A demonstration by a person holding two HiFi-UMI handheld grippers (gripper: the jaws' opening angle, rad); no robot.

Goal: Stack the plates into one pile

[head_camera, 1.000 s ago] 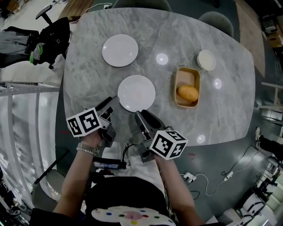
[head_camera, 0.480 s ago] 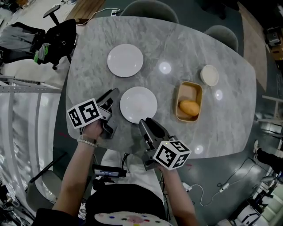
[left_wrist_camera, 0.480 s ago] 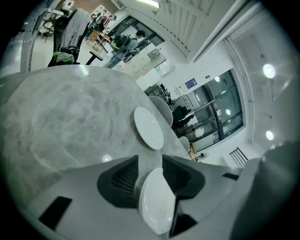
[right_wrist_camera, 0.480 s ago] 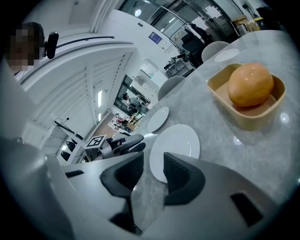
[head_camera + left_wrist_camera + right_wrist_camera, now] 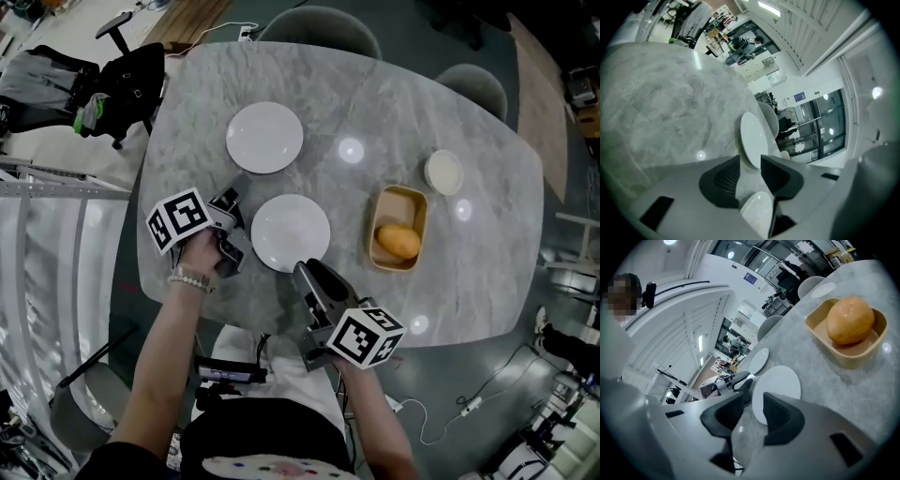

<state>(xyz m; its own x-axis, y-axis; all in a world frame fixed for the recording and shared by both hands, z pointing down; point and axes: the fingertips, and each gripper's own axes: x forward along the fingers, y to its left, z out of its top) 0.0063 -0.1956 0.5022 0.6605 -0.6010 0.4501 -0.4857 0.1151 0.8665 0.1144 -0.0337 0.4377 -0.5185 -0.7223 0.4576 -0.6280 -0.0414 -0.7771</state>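
Observation:
Two white plates lie apart on the marble table (image 5: 469,272): the far plate (image 5: 264,137) and the near plate (image 5: 291,232). My left gripper (image 5: 239,228) is rolled on its side at the near plate's left rim. In the left gripper view the near plate (image 5: 753,139) reaches in between the fingertips of the left gripper (image 5: 750,164). Its jaws have just been closing, and a gap still shows beside the rim. My right gripper (image 5: 306,272) stands open and empty just short of the near plate (image 5: 780,385). The far plate (image 5: 759,360) shows behind.
A tan tray (image 5: 396,199) holding an orange-yellow fruit (image 5: 398,241) stands right of the near plate. A small white dish (image 5: 443,172) sits further right. Chairs stand at the table's far edge, and a black office chair (image 5: 122,75) at its left.
My left gripper has moved forward along the table to the near plate's left rim and rolled over, and its jaws have narrowed. The right gripper has stayed put.

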